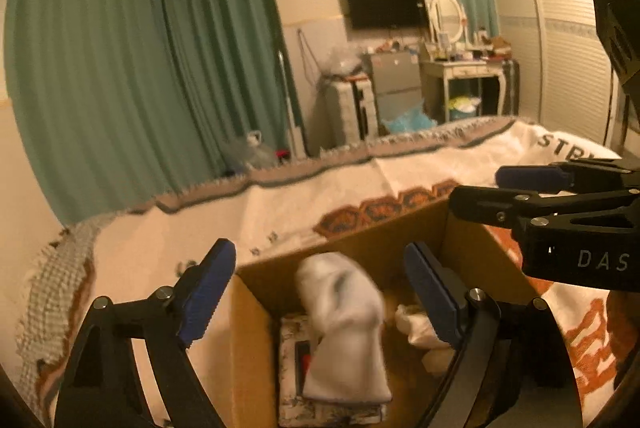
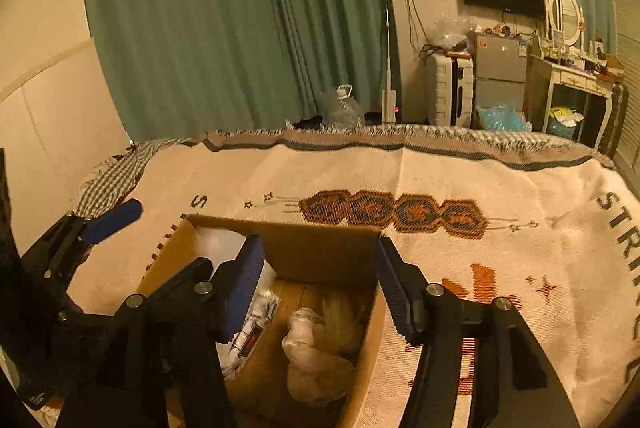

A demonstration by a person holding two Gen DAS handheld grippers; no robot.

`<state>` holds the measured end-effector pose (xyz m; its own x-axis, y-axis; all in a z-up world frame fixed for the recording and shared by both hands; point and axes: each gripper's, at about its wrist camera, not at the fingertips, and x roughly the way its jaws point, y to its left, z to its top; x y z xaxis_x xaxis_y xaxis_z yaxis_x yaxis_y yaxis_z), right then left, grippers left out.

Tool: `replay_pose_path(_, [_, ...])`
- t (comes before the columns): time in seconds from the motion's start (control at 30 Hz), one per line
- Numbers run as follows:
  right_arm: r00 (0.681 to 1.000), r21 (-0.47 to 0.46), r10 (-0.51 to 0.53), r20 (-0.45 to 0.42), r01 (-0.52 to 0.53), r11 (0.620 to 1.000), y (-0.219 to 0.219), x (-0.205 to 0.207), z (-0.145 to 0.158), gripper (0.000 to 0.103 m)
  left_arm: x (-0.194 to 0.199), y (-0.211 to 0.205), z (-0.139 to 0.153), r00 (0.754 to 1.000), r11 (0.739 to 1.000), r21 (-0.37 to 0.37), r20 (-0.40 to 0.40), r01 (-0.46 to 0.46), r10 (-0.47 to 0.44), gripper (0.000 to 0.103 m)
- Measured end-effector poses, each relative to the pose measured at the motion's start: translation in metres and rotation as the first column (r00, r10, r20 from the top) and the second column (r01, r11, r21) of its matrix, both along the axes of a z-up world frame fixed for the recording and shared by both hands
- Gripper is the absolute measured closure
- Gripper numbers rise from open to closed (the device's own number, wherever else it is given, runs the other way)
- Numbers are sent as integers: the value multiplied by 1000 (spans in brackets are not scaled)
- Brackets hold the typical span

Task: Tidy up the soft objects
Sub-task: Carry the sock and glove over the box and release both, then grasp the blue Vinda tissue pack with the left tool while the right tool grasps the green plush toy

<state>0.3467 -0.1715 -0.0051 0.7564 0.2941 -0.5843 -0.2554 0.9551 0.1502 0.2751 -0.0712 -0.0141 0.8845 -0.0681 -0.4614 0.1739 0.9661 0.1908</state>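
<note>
An open cardboard box stands on the bed blanket. In the left wrist view a white sock, blurred, hangs in the air between the open fingers of my left gripper, touching neither, above a folded patterned cloth in the box. More white soft items lie at the box's right side; one shows in the right wrist view. My right gripper is open and empty over the box. It also shows in the left wrist view.
The cream blanket with orange motifs covers the bed. Beyond its far edge are green curtains, a water jug, a suitcase, a small fridge and a dressing table.
</note>
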Motion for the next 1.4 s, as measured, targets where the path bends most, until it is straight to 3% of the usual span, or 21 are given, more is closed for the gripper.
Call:
replay_pose_path(0.23, [992,-34,-43,115,47,998,-7,-62,80,27,-54,12,71,996,999,-37,82,-29,32,15])
replay_pose_path(0.3, [987,-43,-49,150,56,998,-7,-83,102,21,-76,19,93,992,998,-57,115,-39,46,8])
replay_pose_path(0.4, [980,-54,-48,192,59,997,-5,-122,134,13,-109,30,121,985,995,-84,161,-52,65,8])
replay_pose_path(0.53, [970,-77,-49,240,70,995,0,-171,160,3,-147,43,142,977,992,-99,191,-77,95,7])
replay_pose_path(0.67, [966,-81,-36,254,58,995,3,-206,165,0,-176,55,145,978,990,-124,191,-62,85,7])
replay_pose_path(0.83, [973,-101,-15,228,39,994,7,-233,147,0,-195,66,117,985,986,-140,131,-96,114,8])
replay_pose_path(1.0, [987,-131,-13,162,34,991,13,-240,101,0,-203,70,69,990,981,-141,31,-131,137,7])
replay_pose_path(1.3, [999,-165,-21,-48,12,986,19,-218,-23,0,-193,62,-42,969,971,-121,-164,-204,183,8])
replay_pose_path(1.4, [995,-193,-12,-104,-9,981,26,-208,-58,10,-189,58,-72,957,974,-101,-232,-201,173,8])
